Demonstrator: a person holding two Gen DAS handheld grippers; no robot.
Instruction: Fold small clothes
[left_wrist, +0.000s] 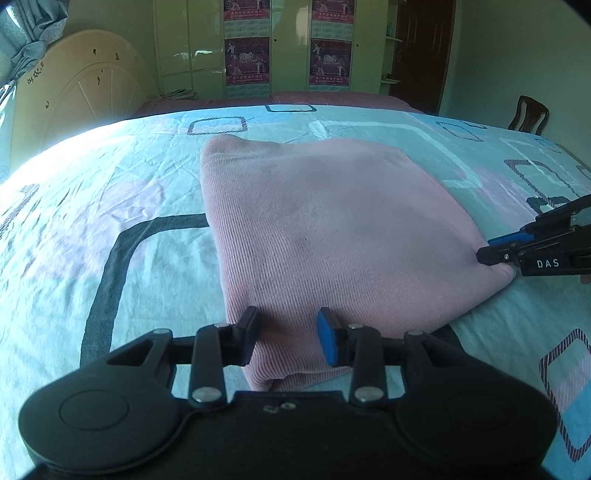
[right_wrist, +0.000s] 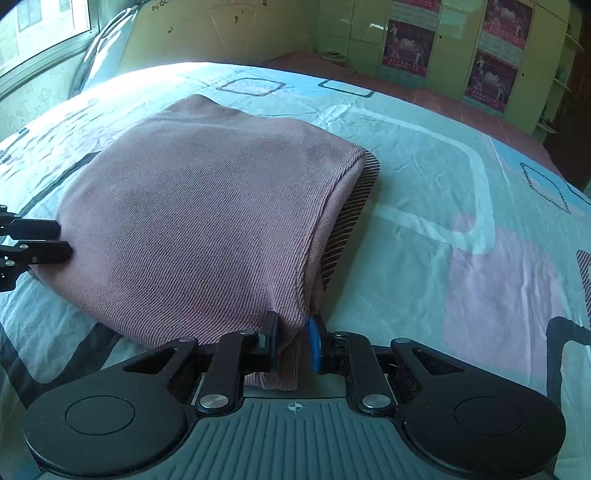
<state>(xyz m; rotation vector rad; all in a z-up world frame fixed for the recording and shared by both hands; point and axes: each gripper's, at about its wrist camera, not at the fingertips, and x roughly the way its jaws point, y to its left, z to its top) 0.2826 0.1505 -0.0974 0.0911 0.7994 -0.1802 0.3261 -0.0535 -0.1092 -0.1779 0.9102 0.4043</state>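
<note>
A pink knit garment lies folded on the bed sheet. My left gripper sits at the garment's near corner, jaws apart, with cloth between them. In the right wrist view the garment fills the middle, with a striped inner layer showing at its right edge. My right gripper is closed on the garment's near corner, cloth bunched between its fingers. The right gripper also shows at the right of the left wrist view, and the left gripper at the left of the right wrist view.
The bed sheet is pale blue with square patterns and is wrinkled. A headboard stands at the far left. Wardrobes with posters line the back wall. A wooden chair stands at the far right.
</note>
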